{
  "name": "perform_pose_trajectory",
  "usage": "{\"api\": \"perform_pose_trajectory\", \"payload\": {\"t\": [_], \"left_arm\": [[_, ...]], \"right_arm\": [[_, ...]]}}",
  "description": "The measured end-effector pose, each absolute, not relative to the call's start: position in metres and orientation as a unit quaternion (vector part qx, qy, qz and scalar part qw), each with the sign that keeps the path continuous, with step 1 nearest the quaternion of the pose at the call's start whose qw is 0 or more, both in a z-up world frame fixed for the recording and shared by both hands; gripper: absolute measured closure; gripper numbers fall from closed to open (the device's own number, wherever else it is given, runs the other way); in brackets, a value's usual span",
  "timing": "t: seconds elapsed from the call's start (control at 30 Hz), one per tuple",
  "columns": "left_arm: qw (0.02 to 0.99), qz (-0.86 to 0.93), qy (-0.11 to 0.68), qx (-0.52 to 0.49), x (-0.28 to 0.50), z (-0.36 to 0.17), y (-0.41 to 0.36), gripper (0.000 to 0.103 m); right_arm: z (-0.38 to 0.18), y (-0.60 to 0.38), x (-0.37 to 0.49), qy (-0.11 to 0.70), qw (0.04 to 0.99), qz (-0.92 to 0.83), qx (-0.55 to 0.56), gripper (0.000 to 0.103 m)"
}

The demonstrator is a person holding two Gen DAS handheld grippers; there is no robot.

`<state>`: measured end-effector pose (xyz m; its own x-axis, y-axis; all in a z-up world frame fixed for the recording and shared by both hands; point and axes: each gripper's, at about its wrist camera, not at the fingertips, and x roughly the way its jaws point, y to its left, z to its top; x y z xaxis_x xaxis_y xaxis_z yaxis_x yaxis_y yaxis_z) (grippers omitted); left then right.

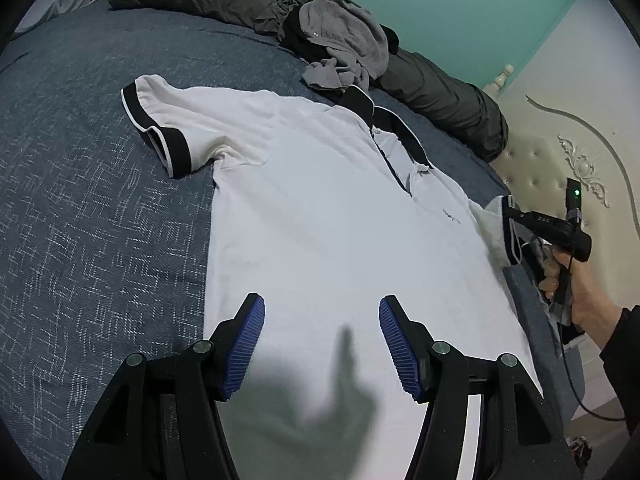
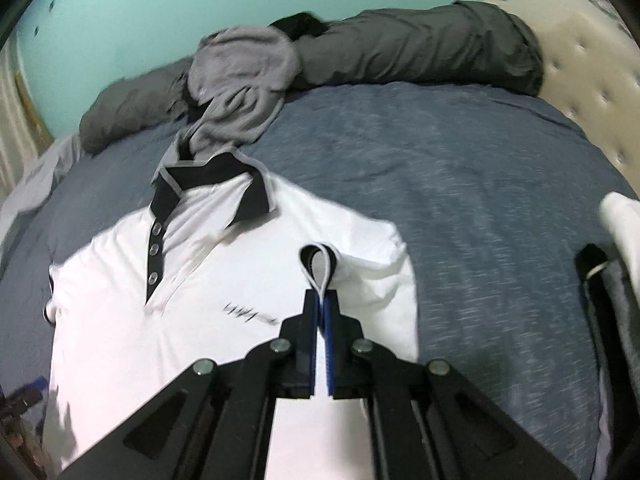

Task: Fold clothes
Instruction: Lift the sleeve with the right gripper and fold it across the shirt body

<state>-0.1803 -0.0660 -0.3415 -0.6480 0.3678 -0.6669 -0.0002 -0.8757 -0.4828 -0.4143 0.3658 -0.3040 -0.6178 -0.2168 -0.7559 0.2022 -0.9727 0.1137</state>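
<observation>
A white polo shirt [image 1: 320,208] with black collar and black sleeve cuffs lies face up on the blue bed cover [image 1: 100,216]. My left gripper [image 1: 322,340] hovers open over the shirt's lower body, blue pads apart with nothing between them. In the right wrist view my right gripper [image 2: 322,300] is shut on the black-trimmed sleeve cuff [image 2: 318,264], which loops up out of the pads; the sleeve is folded in over the shirt [image 2: 200,320]. In the left wrist view a hand holds the right gripper [image 1: 516,216] at that sleeve on the shirt's right edge.
A grey garment [image 1: 344,40] is heaped beyond the collar, against a long dark grey bedding roll [image 1: 440,92] along the wall. A cream padded headboard [image 1: 560,168] stands at the right. Another white and dark garment [image 2: 616,240] lies at the right edge.
</observation>
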Motion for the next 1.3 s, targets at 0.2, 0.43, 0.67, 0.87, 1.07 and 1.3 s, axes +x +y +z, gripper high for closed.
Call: {"api": "perform_pose_trajectory", "payload": {"t": [0.2, 0.43, 0.67, 0.87, 1.07, 1.3], "left_arm": [[0.113, 0.879, -0.226, -0.405, -0.179, -0.339, -0.064, 0.039], [0.112, 0.877, -0.238, -0.401, -0.179, -0.337, -0.072, 0.039], [0.114, 0.873, -0.247, -0.404, -0.178, -0.340, -0.074, 0.039], [0.115, 0.874, -0.252, -0.399, -0.176, -0.337, -0.076, 0.039], [0.116, 0.873, -0.251, -0.401, -0.178, -0.338, -0.074, 0.039], [0.114, 0.871, -0.250, -0.406, -0.180, -0.341, -0.073, 0.039]], "right_arm": [[-0.316, 0.325, -0.406, 0.009, 0.105, -0.889, 0.445, 0.101], [-0.328, 0.296, -0.402, 0.021, 0.117, -0.879, 0.463, 0.100], [-0.327, 0.286, -0.397, 0.019, 0.154, -0.857, 0.491, 0.087], [-0.290, 0.332, -0.385, -0.037, 0.137, -0.887, 0.440, 0.085], [-0.317, 0.366, -0.378, -0.060, 0.110, -0.872, 0.473, 0.085], [-0.371, 0.362, -0.362, -0.043, 0.099, -0.844, 0.526, 0.085]]}}
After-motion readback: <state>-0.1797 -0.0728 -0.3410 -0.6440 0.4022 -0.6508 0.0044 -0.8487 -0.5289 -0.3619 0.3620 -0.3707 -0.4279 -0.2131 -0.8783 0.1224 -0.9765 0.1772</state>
